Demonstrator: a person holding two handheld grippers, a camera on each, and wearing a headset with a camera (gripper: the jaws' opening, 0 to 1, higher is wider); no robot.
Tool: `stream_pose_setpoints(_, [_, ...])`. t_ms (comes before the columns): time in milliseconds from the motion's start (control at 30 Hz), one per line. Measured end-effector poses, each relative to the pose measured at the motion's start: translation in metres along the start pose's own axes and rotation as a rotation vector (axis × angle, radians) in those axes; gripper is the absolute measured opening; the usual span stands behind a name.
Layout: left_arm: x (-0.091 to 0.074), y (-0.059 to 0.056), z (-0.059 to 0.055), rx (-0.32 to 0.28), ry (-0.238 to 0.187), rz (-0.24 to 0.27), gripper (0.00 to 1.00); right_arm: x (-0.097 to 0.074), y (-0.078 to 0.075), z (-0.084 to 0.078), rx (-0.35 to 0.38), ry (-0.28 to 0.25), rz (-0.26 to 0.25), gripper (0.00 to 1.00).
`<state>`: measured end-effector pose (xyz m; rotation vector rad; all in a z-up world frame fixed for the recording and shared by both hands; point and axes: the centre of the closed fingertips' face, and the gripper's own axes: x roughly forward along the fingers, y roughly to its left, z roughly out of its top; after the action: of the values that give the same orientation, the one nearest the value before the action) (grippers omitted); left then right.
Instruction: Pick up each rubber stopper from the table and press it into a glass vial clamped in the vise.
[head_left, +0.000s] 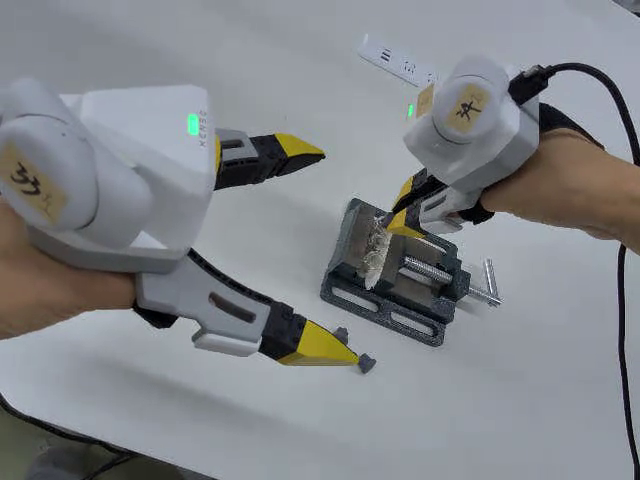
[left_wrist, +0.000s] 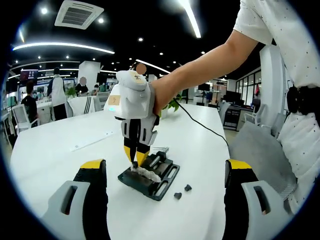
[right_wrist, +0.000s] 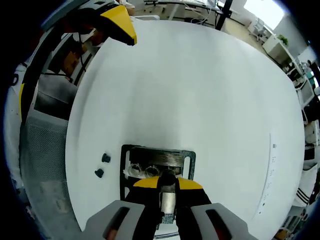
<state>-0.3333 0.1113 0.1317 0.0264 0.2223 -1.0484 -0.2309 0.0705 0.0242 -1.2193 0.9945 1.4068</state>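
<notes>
Your left gripper (head_left: 338, 256) hangs over the near left of the white table (head_left: 150, 60). Jaws spread wide, nothing between them. Its lower yellow tip is just beside 2 loose stoppers (head_left: 367, 363), small and dark grey, lying close together on the table near the vise's front corner. You cannot tell whether the tip touches the nearer one.

Your right gripper (head_left: 398, 212) points down at the vise (head_left: 400, 290), tips over its jaw gap. Jaws are almost together, pinching a gripped stopper (right_wrist: 168, 178), a dark piece seen between the yellow tips in the right gripper view. In that view it sits just beside the vials (right_wrist: 142, 170), where 2 round glass mouths show side by side between the vise jaws. The tips hide whether the stopper has entered any mouth.

Head view: the vials read as a pale glassy cluster clamped at the vise's left end. The vise is dark grey and flat on the table, with its screw handle sticking out to the right.

Left gripper view: the right gripper stands upright above the vise, tips down at the clamped glass, and the 2 loose stoppers lie on the table just right of the vise.

A white power strip (head_left: 395, 60) lies at the far side of the table, well apart from the vise. A black cable (head_left: 625, 300) runs from the right gripper down the right edge of the head view
</notes>
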Motion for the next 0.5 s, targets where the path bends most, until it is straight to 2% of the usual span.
stream_pose_setpoints(300, [-0.0018,0.0016,-0.0003,-0.006,-0.002,0.008,0.98,-0.0001,-0.0006,0.0001,-0.009,-0.008,0.007,0.07])
stream_pose_setpoints(500, [-0.0014,0.0018,0.0004,-0.007,-0.004,0.008,0.97,0.0002,0.0020,-0.0002,-0.012,-0.018,0.009,0.11])
